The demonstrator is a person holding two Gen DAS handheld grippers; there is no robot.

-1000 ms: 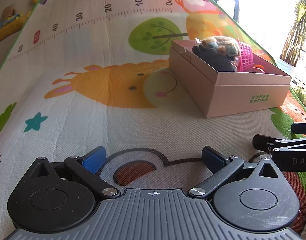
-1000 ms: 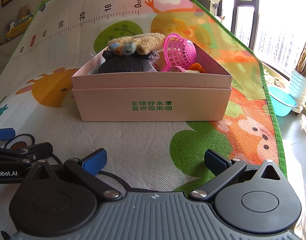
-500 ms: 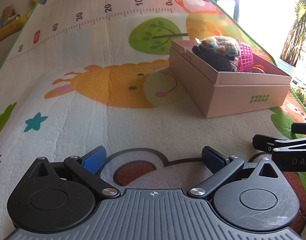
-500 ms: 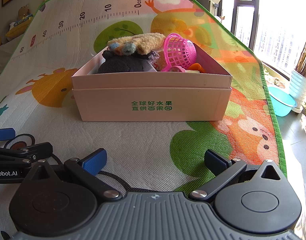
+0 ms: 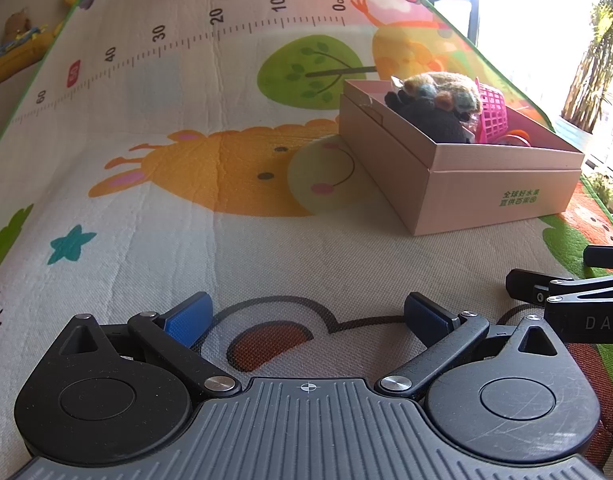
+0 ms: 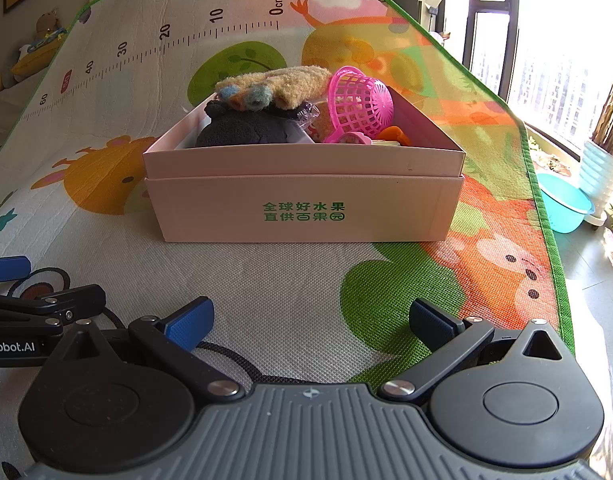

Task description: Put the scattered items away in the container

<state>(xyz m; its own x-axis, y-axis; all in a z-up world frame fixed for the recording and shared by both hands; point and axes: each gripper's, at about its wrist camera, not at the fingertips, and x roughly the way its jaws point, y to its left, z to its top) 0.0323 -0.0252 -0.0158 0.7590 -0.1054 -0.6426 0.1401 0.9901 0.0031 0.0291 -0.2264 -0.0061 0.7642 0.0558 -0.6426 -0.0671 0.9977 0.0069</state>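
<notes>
A pink cardboard box (image 6: 306, 208) (image 5: 486, 192) with green print stands on the play mat. Inside it lie a tan knitted glove (image 6: 282, 86) (image 5: 446, 88), a black plush item (image 6: 242, 130) (image 5: 430, 120), a pink plastic basket (image 6: 360, 104) (image 5: 492, 114) and an orange piece (image 6: 394, 134). My left gripper (image 5: 306, 316) rests low on the mat, open and empty, with the box ahead to its right. My right gripper (image 6: 308, 318) is open and empty too, directly in front of the box's printed side. Each gripper shows at the edge of the other's view.
The colourful play mat (image 5: 186, 152) spreads to the left with a printed ruler. Plush toys (image 6: 42, 40) sit beyond its far left edge. A turquoise basin (image 6: 564, 208) and a plant pot (image 6: 602, 168) stand on the floor at the right by the window.
</notes>
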